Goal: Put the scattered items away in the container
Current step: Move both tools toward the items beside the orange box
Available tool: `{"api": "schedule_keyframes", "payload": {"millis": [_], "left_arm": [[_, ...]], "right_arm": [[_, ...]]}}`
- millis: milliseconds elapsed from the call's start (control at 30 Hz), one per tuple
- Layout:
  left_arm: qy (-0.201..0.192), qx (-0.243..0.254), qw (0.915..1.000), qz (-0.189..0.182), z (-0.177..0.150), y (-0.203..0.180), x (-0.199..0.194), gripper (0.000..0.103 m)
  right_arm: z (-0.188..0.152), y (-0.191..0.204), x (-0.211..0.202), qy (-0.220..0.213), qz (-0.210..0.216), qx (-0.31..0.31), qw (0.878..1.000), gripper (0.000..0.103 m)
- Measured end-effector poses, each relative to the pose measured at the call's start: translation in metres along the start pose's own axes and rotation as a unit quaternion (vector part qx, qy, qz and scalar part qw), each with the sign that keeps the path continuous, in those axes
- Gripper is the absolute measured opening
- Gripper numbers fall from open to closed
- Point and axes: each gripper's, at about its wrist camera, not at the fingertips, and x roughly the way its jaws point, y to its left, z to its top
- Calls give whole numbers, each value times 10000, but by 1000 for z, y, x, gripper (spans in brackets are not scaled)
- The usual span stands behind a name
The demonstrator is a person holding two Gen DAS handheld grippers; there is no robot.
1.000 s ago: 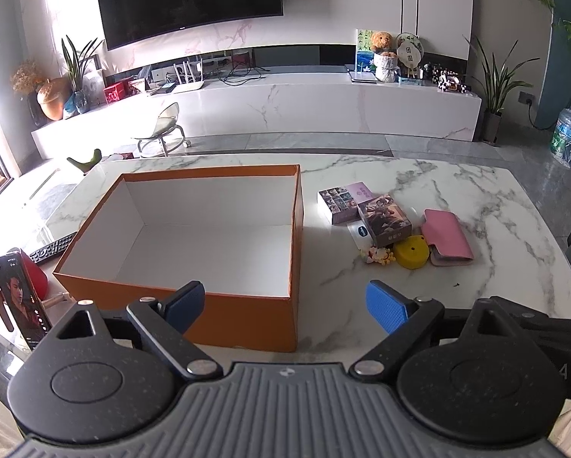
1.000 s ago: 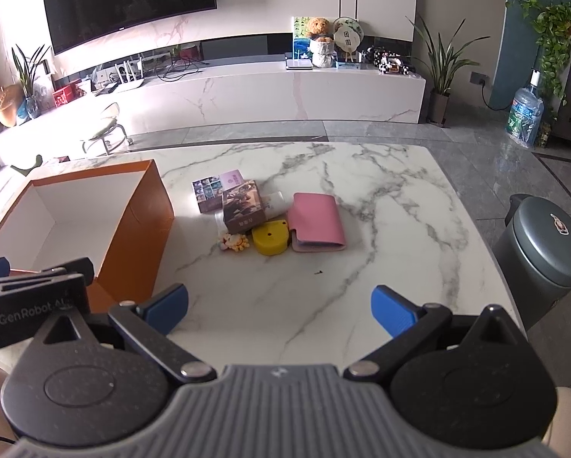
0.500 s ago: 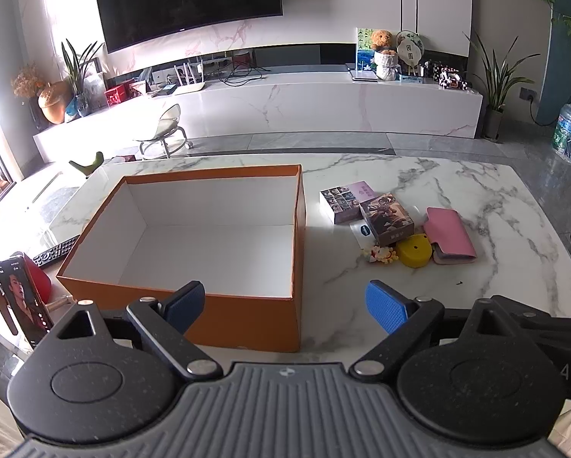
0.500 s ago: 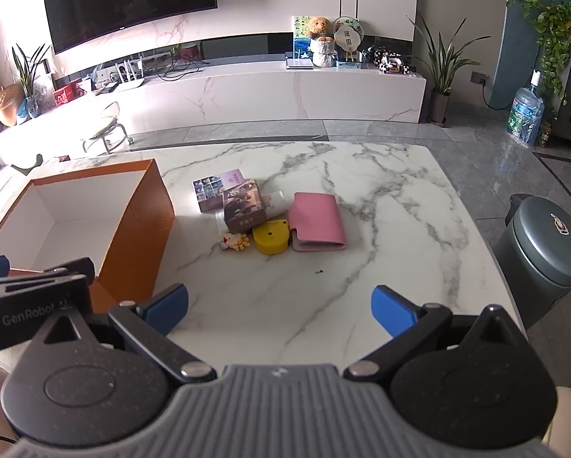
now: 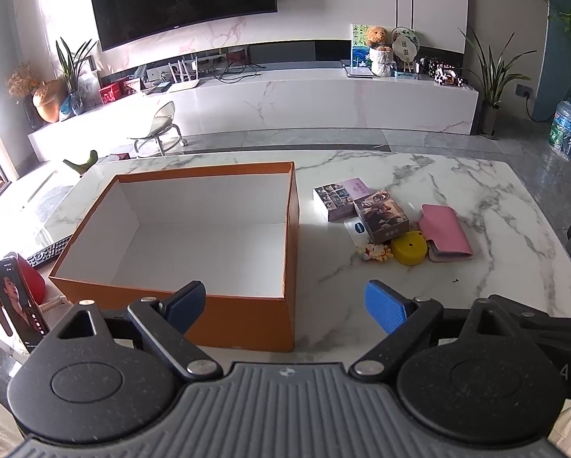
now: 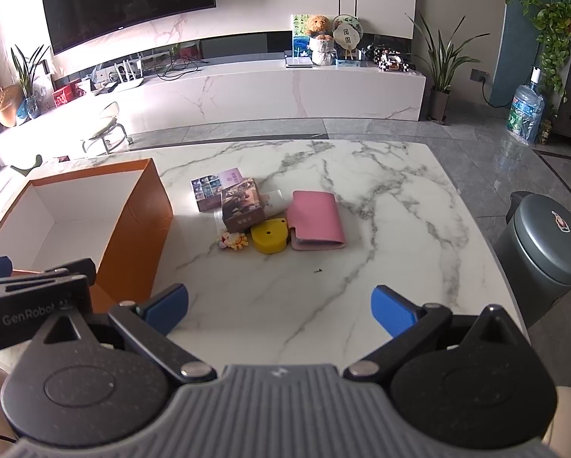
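An empty orange box (image 5: 247, 320) (image 6: 136, 221) with a white inside stands on the left of the marble table. To its right lies a cluster: a pink wallet (image 5: 445, 233) (image 6: 316, 219), a yellow round item (image 5: 409, 249) (image 6: 270, 234), a small flower-like toy (image 5: 375, 252) (image 6: 232, 240), a brown picture box (image 5: 380, 215) (image 6: 241, 204), a purple-and-photo box (image 5: 340, 198) (image 6: 213, 187) and a white packet (image 5: 356, 229). My left gripper (image 5: 285, 303) hovers open over the box's near right corner. My right gripper (image 6: 279, 307) is open above bare marble, nearer than the cluster.
A phone (image 5: 18, 301) on a stand and a keyboard (image 5: 47, 253) sit at the table's left edge. A grey bin (image 6: 548, 244) stands on the floor to the right. Behind the table are a stool (image 5: 159, 129) and a long white cabinet (image 5: 323, 99).
Both views have shifted only slightly; the left gripper drifted a little. The items and the box stay where they were, and both grippers stay open.
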Motion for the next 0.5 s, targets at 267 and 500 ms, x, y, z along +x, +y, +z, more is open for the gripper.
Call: {"api": "schedule_keyframes", "payload": {"millis": [267, 500], "left_arm": [[38, 97, 9999, -103, 8, -12, 10, 103], [45, 79, 9991, -412, 21, -20, 24, 96]], "right_arm": [[4, -11, 9, 42, -76, 110, 9999, 103], [12, -32, 25, -3, 166, 111, 9998, 103]]}}
